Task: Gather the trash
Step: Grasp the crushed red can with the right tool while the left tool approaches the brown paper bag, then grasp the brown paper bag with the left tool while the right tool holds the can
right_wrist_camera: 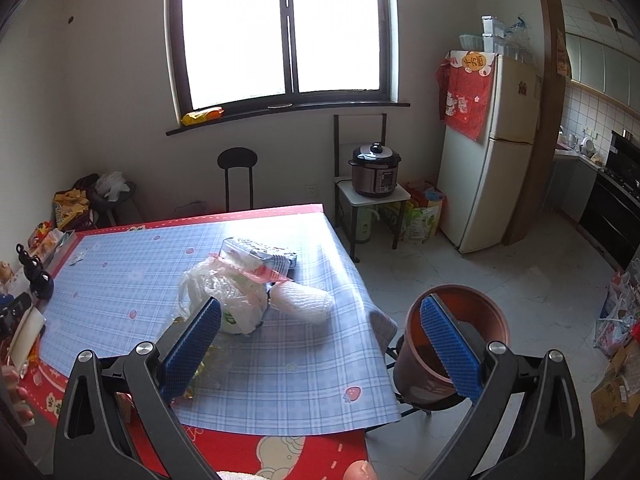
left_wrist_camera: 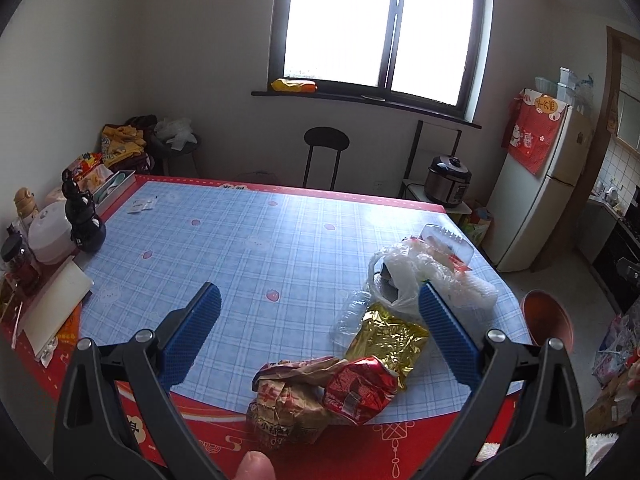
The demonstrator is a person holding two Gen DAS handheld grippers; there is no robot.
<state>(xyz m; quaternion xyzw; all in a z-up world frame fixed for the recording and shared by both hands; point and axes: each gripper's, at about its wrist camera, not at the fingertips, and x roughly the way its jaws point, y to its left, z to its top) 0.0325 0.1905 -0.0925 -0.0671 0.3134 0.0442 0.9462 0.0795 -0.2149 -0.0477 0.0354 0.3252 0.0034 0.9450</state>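
Nearest my left gripper (left_wrist_camera: 320,336), whose blue ribbed pads are spread wide and hold nothing, lies a crumpled brown paper wrapper (left_wrist_camera: 292,400) touching a crushed red foil packet (left_wrist_camera: 360,388) at the near edge of the blue checked tablecloth (left_wrist_camera: 240,248); just beyond them sit a gold foil bag (left_wrist_camera: 386,340) and a heap of clear plastic bags (left_wrist_camera: 420,272). My right gripper (right_wrist_camera: 320,340) is likewise spread and empty; a round terracotta-brown plastic bin (right_wrist_camera: 452,320) stands on the floor beside the table's corner.

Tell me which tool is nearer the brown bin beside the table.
Right. The right tool hangs open by the table corner with the brown bin just beyond its outer finger; the left tool sits open over the wrappers, farther off.
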